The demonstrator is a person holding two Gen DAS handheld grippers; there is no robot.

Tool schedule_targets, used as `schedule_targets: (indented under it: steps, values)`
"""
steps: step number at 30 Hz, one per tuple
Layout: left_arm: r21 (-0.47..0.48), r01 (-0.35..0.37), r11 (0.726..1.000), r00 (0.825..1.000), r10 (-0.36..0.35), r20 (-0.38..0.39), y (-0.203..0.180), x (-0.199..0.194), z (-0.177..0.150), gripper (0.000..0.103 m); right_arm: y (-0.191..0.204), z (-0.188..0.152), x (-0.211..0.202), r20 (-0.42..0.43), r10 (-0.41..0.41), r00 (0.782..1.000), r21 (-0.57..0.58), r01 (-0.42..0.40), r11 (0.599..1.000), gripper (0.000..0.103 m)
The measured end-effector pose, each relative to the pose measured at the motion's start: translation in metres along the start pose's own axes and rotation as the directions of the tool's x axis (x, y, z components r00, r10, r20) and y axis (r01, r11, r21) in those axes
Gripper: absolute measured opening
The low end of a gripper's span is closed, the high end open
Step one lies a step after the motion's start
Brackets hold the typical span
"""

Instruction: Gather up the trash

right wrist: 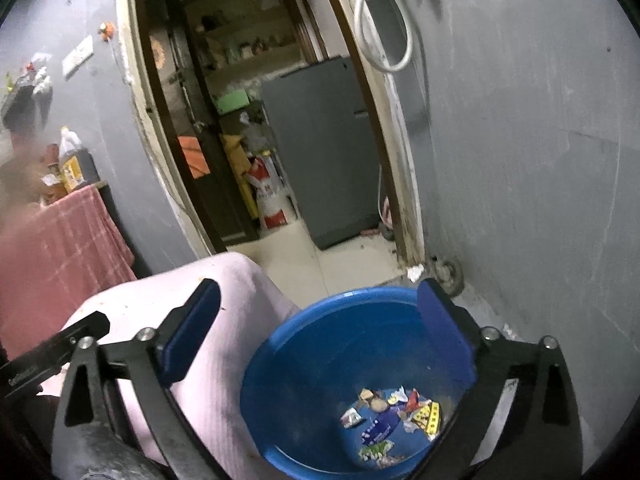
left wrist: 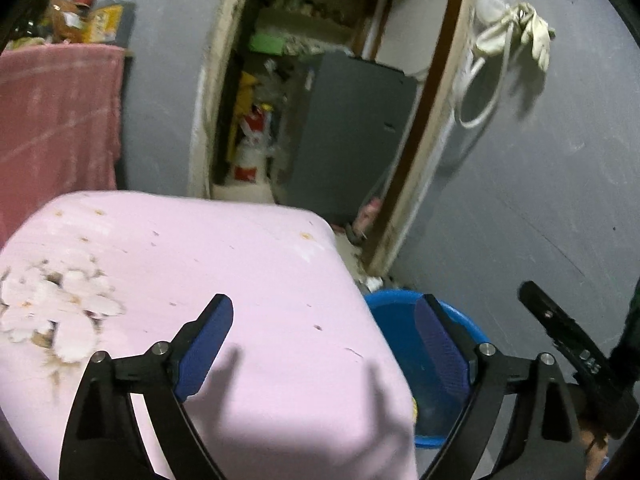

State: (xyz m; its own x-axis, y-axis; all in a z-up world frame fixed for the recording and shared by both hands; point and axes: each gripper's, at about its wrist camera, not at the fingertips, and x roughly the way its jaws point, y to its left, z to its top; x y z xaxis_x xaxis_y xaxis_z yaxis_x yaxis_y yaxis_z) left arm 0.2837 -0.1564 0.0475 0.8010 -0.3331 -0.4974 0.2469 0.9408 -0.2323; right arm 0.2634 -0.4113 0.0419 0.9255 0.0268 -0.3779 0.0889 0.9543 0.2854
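Blue plastic, round and deep, the tub [right wrist: 356, 384] sits on the floor just beside the table draped in a pale pink flowered cloth [left wrist: 224, 264], near the grey wall by the doorway. Crumpled wrappers and paper scraps [right wrist: 390, 420] lie heaped at its bottom. The right gripper [right wrist: 320, 328] hangs over the tub with its blue-padded jaws spread wide and nothing between them. The left gripper [left wrist: 324, 344] hovers over the pink cloth's edge, jaws likewise wide apart and empty; the tub's rim [left wrist: 400, 296] shows past its right finger. The cloth in view looks bare of litter, so the drop seems done. To go on well, lift both claws clear of the rim, keep them open, and scan the table and floor for leftover scraps before reaching again.
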Motion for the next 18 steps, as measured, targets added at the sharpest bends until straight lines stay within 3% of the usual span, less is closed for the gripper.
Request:
schedule_targets:
  steps: [5,8,18]
  values:
    - [0.029,-0.059,0.998,0.997,0.057,0.059,0.007,-0.020,-0.002,0.092,0.014,-0.001,-0.016,0.057,0.020,0.998,-0.044,-0.018,0.999,0.103]
    - [0.020,-0.077,0.997,0.994,0.076,0.084,0.010,-0.030,-0.010,0.101,0.020,-0.005,-0.027,0.081,0.036,0.996,-0.058,-0.032,0.998,0.103]
    - [0.004,-0.098,0.995,0.989,0.097,0.112,0.022,-0.059,-0.028,0.101,0.030,-0.030,-0.057,0.089,0.071,0.993,-0.087,-0.064,0.994,0.103]
